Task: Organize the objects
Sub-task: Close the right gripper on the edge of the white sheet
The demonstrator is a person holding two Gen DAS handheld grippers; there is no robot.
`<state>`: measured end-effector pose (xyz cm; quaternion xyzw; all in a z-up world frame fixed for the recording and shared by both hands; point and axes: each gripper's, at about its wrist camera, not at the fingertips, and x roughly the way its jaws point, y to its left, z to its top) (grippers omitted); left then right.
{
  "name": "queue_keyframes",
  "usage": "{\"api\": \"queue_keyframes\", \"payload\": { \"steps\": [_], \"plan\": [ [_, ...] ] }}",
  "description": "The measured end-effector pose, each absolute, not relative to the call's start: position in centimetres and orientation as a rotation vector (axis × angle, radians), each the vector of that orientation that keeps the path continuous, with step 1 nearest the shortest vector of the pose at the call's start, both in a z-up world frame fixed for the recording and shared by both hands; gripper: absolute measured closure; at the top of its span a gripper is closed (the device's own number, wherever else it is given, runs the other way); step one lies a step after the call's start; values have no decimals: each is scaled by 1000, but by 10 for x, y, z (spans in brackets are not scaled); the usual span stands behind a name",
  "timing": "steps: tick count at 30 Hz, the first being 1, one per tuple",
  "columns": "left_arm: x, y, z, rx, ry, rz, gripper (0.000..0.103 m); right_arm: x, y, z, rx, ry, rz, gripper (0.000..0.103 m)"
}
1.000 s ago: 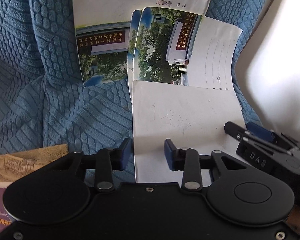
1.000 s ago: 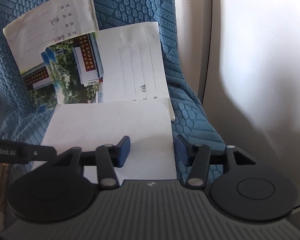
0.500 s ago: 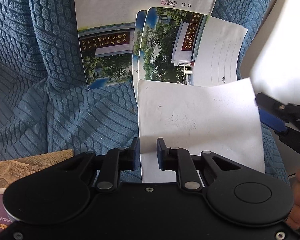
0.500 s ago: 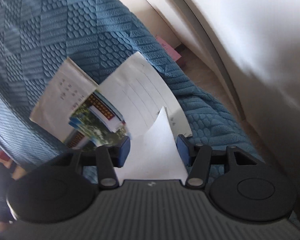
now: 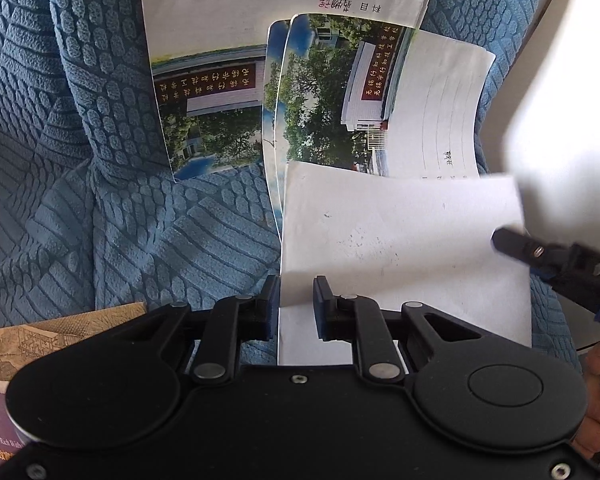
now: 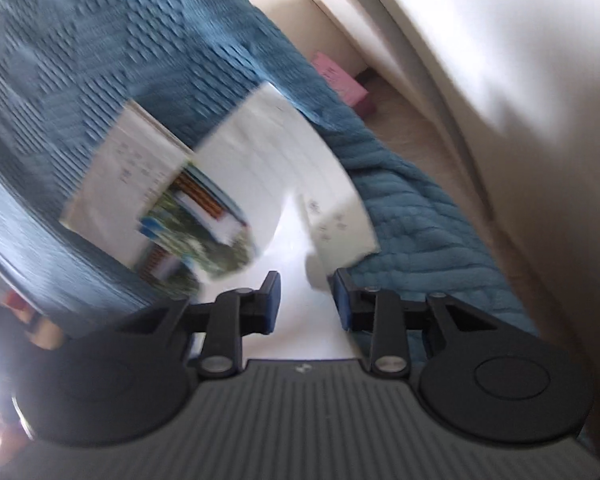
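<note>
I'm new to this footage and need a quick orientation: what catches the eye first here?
A plain white booklet in the foreground, its near edge between the fingers of the left gripper. Behind it, photo-cover notebooks lie fanned on a blue textured blanket. The right gripper straddles the booklet's right edge.

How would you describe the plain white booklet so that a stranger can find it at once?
Start from the blue textured blanket. On it lie notebooks with photo covers of trees and a building. The plain white booklet lies nearest the camera, between the left gripper fingers; only its cover has no picture or ruled lines.
</note>
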<state>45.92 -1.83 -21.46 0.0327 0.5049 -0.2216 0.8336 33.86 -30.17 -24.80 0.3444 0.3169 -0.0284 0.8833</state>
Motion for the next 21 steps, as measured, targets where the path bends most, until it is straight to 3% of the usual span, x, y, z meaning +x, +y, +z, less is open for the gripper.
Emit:
{"api": "queue_keyframes", "payload": {
  "steps": [5,7,10,15,21],
  "plan": [
    [459,-18,-215,67,1072,-469,86,337,-305,-252,750,660,-56,80],
    [459,-16,-215,63,1076,-463,86,334,-306,-249,766,640,-37,93],
    [460,-10,-214,23,1099,-461,81,331,-304,-238,795,590,17,98],
    [448,2,-195,7,1058,-478,68,327,-300,-223,859,531,35,100],
    [414,1,-168,22,1031,-568,61,329,-293,-212,900,511,7,99]
  ]
}}
